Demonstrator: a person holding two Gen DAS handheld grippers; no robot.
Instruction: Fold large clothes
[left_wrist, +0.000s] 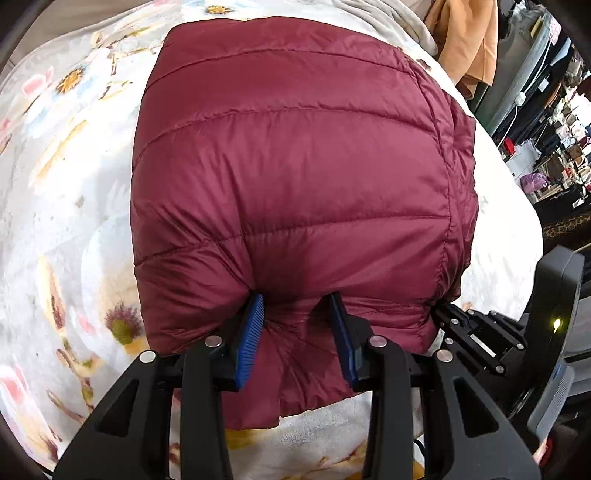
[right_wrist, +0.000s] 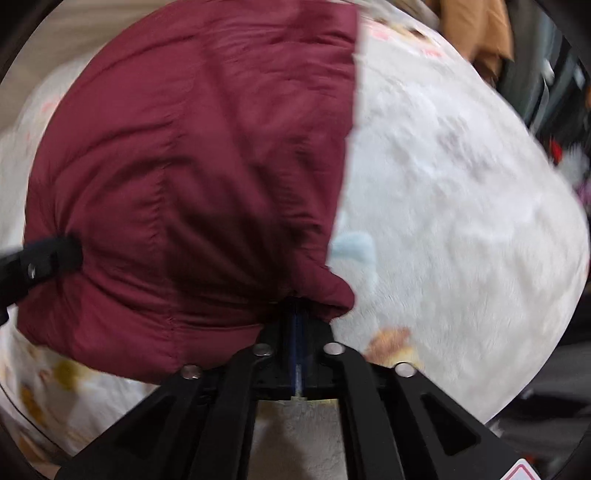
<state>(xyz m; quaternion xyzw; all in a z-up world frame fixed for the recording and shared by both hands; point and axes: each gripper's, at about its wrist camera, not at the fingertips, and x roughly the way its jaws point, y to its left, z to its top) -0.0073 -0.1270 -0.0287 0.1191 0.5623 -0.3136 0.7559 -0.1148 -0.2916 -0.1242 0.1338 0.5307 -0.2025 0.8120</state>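
On the bed, over a white floral blanket (left_wrist: 55, 206), lies the maroon puffer jacket (left_wrist: 295, 177), already doubled into a compact block.

1. Left gripper (left_wrist: 299, 317): its blue-padded fingers (left_wrist: 253, 325) pinch a bunched portion of the jacket's near edge, and the fabric puckers between them.
2. Right gripper (right_wrist: 297, 314): its fingers stand almost pressed together on the near right corner of the jacket, with only a thin fold of shell fabric caught between them. The right wrist view is blurred.

Risks, as judged from this position:
- The slick shell fabric may slip from the thin right-hand pinch, letting that corner drop and the fold open.
- The padded filling is springy; once released, the layers may puff apart.
- Uneven pull between the two grips may skew the edges.
- The soft blanket may drag along with the jacket.

Markings: no brand, label or writing on the jacket is legible. A red-edged sticker (right_wrist: 521, 474) on the right gripper body is cut off and unreadable.
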